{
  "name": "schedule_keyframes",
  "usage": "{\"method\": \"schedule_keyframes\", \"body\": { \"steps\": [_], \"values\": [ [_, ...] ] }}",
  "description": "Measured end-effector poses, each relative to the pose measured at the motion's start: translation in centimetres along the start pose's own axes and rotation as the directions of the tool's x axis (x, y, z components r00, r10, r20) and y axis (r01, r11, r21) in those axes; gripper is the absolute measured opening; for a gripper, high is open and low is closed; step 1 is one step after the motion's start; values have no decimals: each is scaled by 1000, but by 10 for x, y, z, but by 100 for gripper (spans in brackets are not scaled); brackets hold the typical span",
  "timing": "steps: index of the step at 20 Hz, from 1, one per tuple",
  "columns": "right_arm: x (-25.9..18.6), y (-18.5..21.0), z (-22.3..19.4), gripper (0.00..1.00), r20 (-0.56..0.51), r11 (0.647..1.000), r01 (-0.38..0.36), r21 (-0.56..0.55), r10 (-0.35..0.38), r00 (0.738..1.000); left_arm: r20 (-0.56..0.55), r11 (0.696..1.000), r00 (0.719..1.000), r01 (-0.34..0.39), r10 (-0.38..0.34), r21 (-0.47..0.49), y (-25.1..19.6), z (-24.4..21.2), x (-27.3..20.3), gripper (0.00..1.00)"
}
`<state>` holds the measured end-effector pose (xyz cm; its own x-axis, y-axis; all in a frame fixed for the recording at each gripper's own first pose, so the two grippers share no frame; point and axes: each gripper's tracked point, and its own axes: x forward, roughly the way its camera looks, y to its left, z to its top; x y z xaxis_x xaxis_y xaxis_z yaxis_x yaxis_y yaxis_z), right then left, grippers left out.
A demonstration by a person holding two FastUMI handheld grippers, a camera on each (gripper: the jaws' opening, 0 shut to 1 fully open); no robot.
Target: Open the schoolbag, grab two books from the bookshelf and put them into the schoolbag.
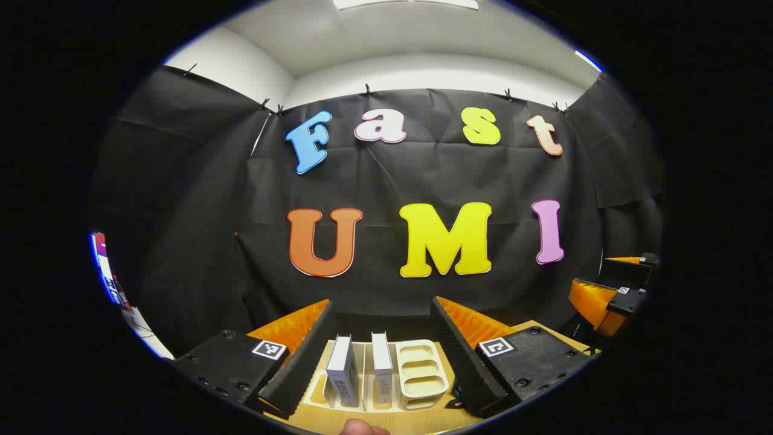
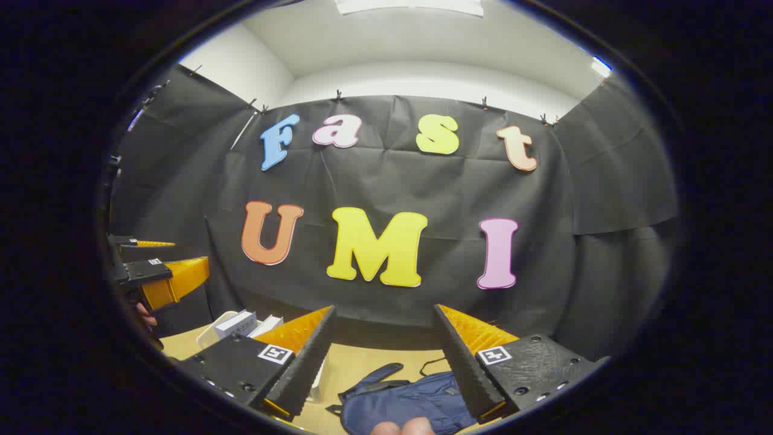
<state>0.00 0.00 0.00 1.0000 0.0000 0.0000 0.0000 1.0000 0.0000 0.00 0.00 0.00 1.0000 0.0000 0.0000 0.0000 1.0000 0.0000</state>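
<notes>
Setting: recording booth standing inside a white-walled room | Evidence: black cloth wall (image 1: 423, 181) hanging from clips, wooden table (image 2: 362, 362) sitting before it, ceiling light panel (image 2: 410, 6) glowing overhead

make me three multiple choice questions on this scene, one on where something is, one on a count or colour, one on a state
1. Where does the schoolbag lie in the right gripper view?
A. on the table ahead of the right gripper, low between its fingers
B. hanging on the wall
C. on top of the bookshelf

2. How many books stand in the bookshelf in the left gripper view?
A. none
B. two
C. five

3. How do the left gripper fingers stand?
A. shut on a book
B. shut on the schoolbag
C. spread apart, holding nothing

Answers:
1. A, the blue bag lies flat on the wooden table just past the fingers.
2. B, one book and a second book stand upright side by side, with bare slots beside them.
3. C, the fingers stand wide apart with the bookshelf seen between them, touching nothing.
</notes>
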Motion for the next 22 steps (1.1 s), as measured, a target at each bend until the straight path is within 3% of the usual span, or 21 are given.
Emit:
{"method": "schedule_keyframes", "body": {
  "steps": [8, 9, 10, 22],
  "values": [
    [7, -8, -8, 95, -27, 999, 30, -10, -31, 999, -22, 1000, 1000, 23, -23, 6, -4, -11, 12, 99],
    [6, -6, -10, 95, -32, 1000, 28, -13, -29, 999, -22, 1000, 999, 24, -24, 6, -4, -10, 13, 94],
    [6, -4, -12, 95, -40, 1000, 22, -19, -23, 999, -22, 1000, 999, 24, -24, 2, -4, -10, 14, 99],
    [2, 5, -32, 97, -100, 999, -7, -43, 2, 995, -37, 1000, 999, 24, -24, -2, -2, -18, 14, 100]
  ]
}}
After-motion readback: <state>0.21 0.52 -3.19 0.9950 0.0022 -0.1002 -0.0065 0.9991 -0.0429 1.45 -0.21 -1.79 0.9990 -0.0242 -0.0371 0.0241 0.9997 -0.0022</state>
